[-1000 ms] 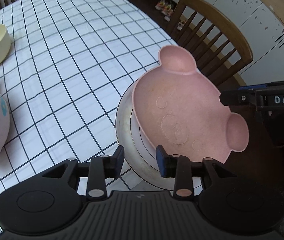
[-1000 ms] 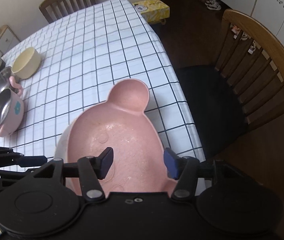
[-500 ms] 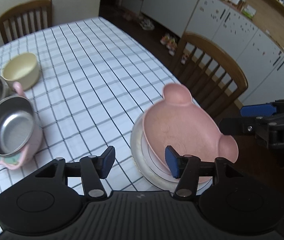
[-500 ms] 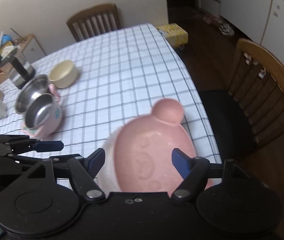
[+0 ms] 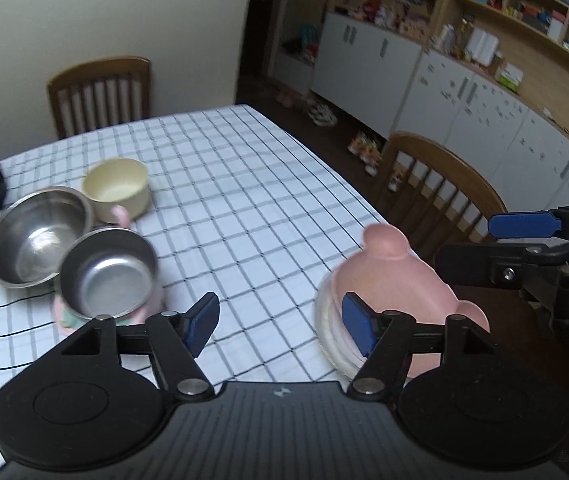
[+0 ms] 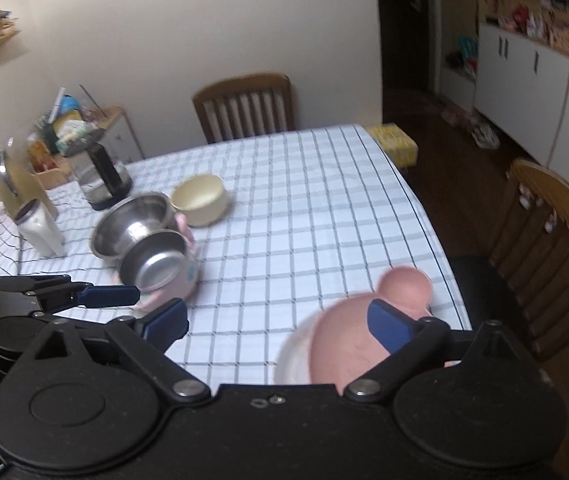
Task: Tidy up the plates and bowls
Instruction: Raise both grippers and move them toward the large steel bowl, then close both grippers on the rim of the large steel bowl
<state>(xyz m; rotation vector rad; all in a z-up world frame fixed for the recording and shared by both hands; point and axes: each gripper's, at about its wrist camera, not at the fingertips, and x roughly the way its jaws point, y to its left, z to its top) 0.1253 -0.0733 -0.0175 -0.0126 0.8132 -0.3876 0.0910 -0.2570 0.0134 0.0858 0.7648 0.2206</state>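
Observation:
A pink bear-shaped plate (image 5: 396, 280) (image 6: 344, 344) lies on a white plate (image 5: 326, 324) (image 6: 290, 360) at the near right corner of the checked table (image 5: 244, 184). My left gripper (image 5: 280, 326) hovers above and behind the plates, its jaws opening with nothing pressed between the pads. My right gripper (image 6: 278, 322) is also raised over them, its jaws opening wide and empty. To the left stand a steel bowl (image 5: 40, 236), a steel bowl in a pink casing (image 5: 108, 276) and a cream bowl (image 5: 118, 190).
Wooden chairs stand at the far end (image 5: 100, 96) and the right side (image 5: 440, 184) of the table. A glass carafe (image 6: 102, 180), a kettle (image 6: 12, 184) and a white cup (image 6: 40, 228) crowd the far left. The table's right edge drops off just past the plates.
Both grippers lifted and drew back from the pink plate while their jaws widened. The pink plate stays on the white plate; more of the table and room shows.

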